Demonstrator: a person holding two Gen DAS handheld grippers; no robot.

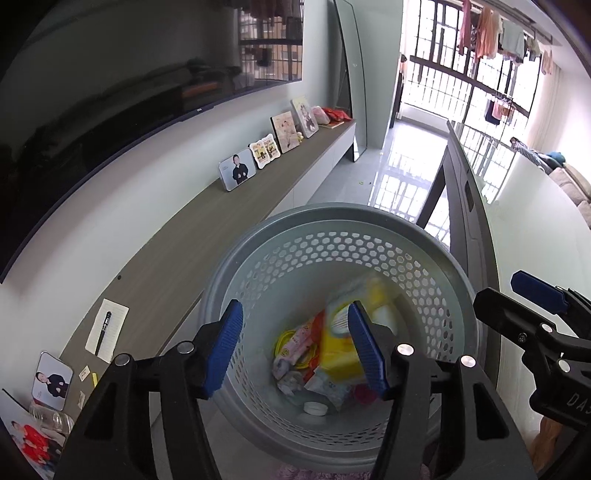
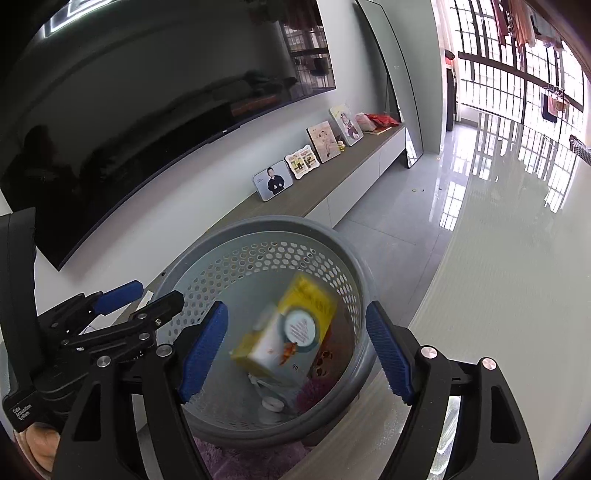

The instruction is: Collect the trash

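Left wrist view: the left claw (image 1: 295,347) hangs over the mouth of a grey perforated waste basket (image 1: 332,221), its blue pads spread wide with nothing between them. Inside the basket lie mixed wrappers (image 1: 295,350) in pink, yellow and red, and a white cap (image 1: 315,408) rests on the basket bottom. A blurred yellow-and-white box (image 1: 373,299) appears within the basket walls; whether it rests on the other trash cannot be told. The right claw (image 1: 517,295) enters at the right edge.

Right wrist view: the right claw (image 2: 297,347) is also spread open and empty above the same basket (image 2: 354,258). The yellow box (image 2: 291,328), motion-blurred, lies between the two pads in the picture, inside the basket. The left claw (image 2: 147,295) shows at the left.

A long wood-topped desk (image 1: 207,236) runs along the pale wall beneath a large dark television (image 1: 110,92). It carries a row of photo frames (image 1: 238,170), a notepad (image 1: 107,328) with a black pen (image 1: 103,332) lying on it, and red items (image 1: 336,114) at the far end. The floor (image 2: 498,240) is glossy grey tile, reflecting a barred window (image 2: 517,55) with laundry (image 1: 487,29) hung above.
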